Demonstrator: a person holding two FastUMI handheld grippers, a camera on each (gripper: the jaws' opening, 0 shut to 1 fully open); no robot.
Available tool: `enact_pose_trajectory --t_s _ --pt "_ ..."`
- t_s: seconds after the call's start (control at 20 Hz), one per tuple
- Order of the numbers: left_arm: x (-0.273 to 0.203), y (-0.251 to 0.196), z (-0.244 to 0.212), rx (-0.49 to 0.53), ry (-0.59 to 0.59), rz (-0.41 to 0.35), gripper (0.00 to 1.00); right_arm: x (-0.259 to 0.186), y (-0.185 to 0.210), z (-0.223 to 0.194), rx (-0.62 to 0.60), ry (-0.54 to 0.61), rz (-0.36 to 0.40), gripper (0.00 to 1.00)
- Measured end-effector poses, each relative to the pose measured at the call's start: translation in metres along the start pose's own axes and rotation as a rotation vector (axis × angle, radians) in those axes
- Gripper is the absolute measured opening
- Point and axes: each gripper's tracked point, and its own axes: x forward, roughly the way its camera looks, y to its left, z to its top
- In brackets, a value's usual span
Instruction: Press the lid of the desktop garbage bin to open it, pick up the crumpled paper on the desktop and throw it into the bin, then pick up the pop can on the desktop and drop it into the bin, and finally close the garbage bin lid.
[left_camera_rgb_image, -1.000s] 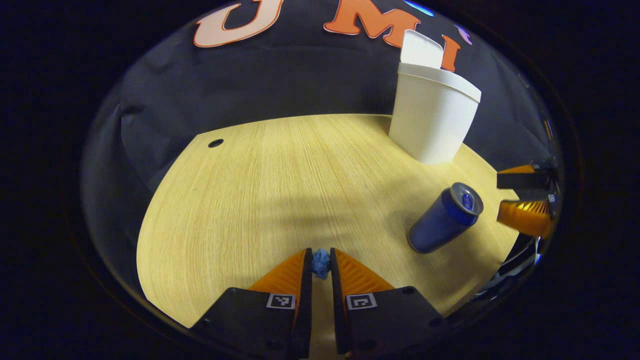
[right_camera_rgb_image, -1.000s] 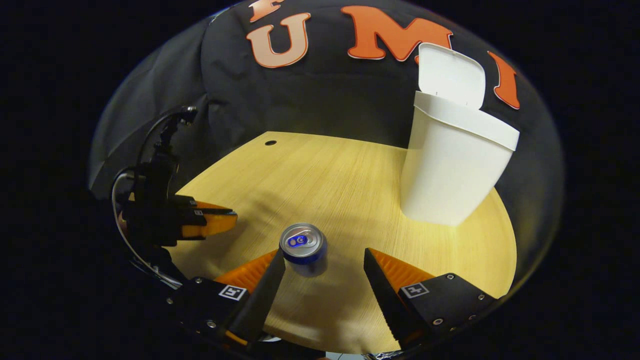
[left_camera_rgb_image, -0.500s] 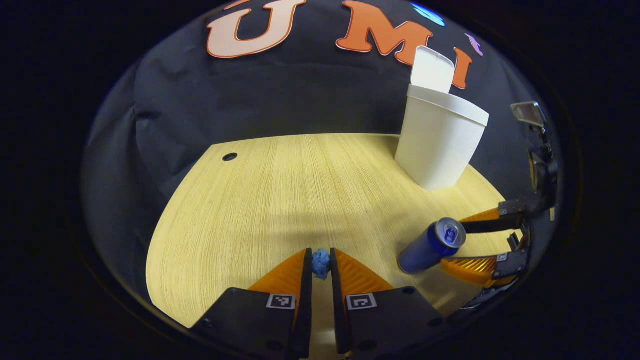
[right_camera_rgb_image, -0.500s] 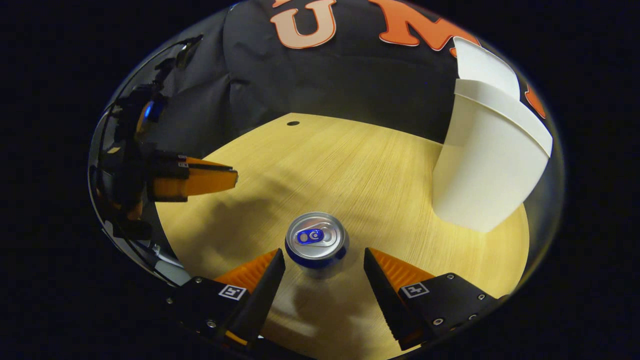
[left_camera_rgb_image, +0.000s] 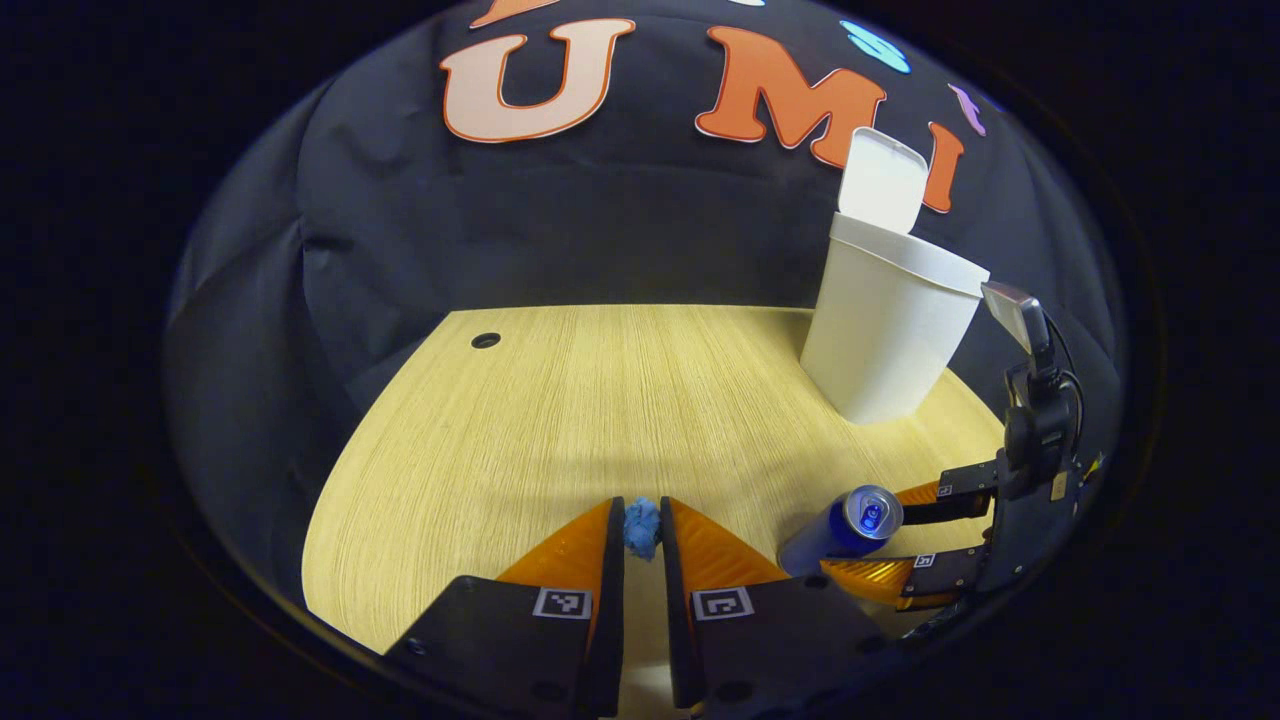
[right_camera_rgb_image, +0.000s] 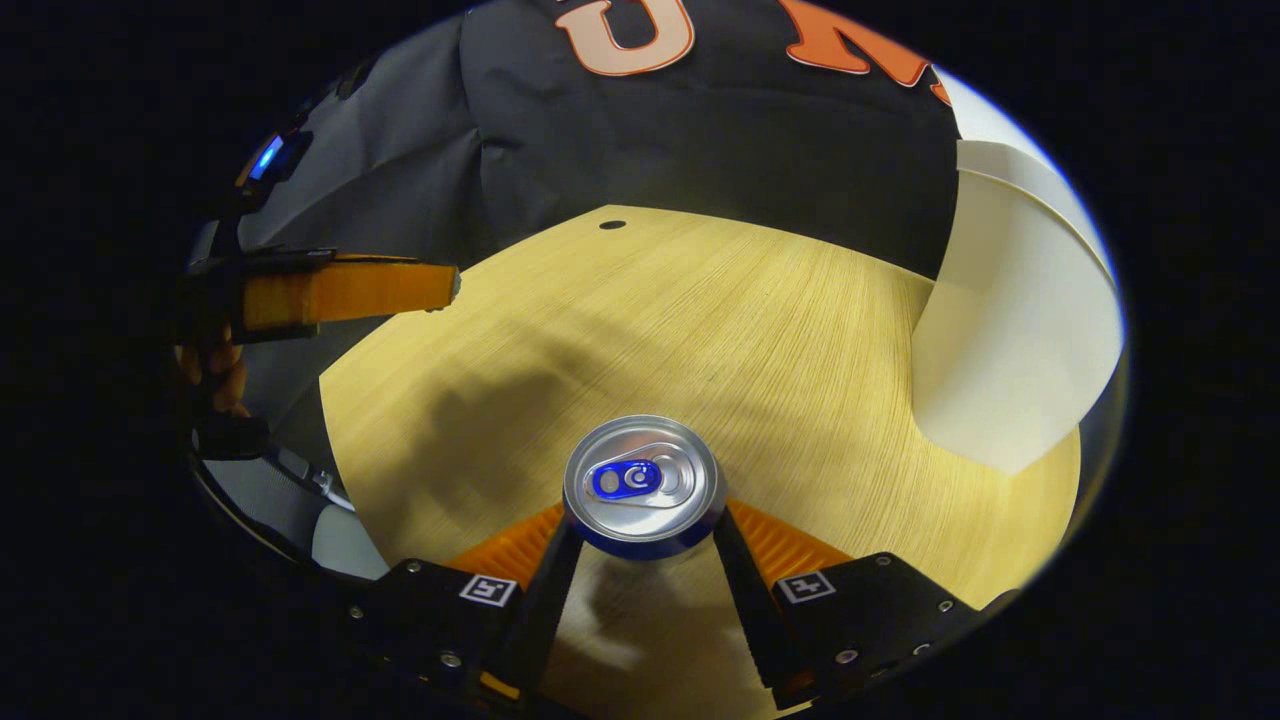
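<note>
Wooden tabletop: bin at back, lid up, ready. Left gripper clenched on blue crumpled paper, carrying. Right gripper fingers flank upright pop can, apparently gripping.

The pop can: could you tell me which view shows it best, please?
The right gripper view: the pop can stands close and central between that gripper's fingers, top facing the camera. The left gripper view shows it small, far right, partly hidden.
</note>
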Motion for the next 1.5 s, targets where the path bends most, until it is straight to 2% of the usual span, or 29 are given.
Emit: enact_pose_trajectory --t_s 0.05,0.1,0.15,0.2,0.25,0.55,0.8,1.1,1.5 --pt "-0.011 0.014 0.005 0.001 -0.002 0.002 0.23 0.0 0.0 0.001 0.003 -0.005 -0.003 0.78" --pt "0.017 0.033 -0.009 0.002 -0.006 0.003 0.23 -0.002 0.0 0.003 0.01 -0.012 -0.005 0.77" --pt "0.104 0.046 -0.017 0.005 -0.007 0.003 0.23 -0.002 -0.001 0.004 0.018 -0.018 -0.012 0.77" --pt "0.058 0.024 0.032 0.008 -0.008 0.002 0.23 -0.004 -0.003 0.006 0.027 -0.023 -0.022 0.76" --pt "0.054 0.025 0.039 0.01 -0.01 -0.002 0.23 -0.005 -0.004 0.007 0.037 -0.028 -0.037 0.77" --pt "0.111 -0.036 0.067 0.043 -0.025 -0.066 0.23 -0.027 -0.039 0.007 0.135 -0.069 -0.147 0.77" --pt "0.118 -0.054 0.078 0.088 -0.044 -0.13 0.24 -0.061 -0.062 0.0 0.189 -0.095 -0.239 0.77" --pt "0.136 -0.077 0.117 0.122 -0.087 -0.217 0.23 -0.104 -0.047 -0.021 0.273 -0.118 -0.339 0.76" --pt "0.15 -0.15 0.197 0.179 -0.187 -0.349 0.23 -0.155 -0.07 -0.054 0.379 -0.132 -0.485 0.76"
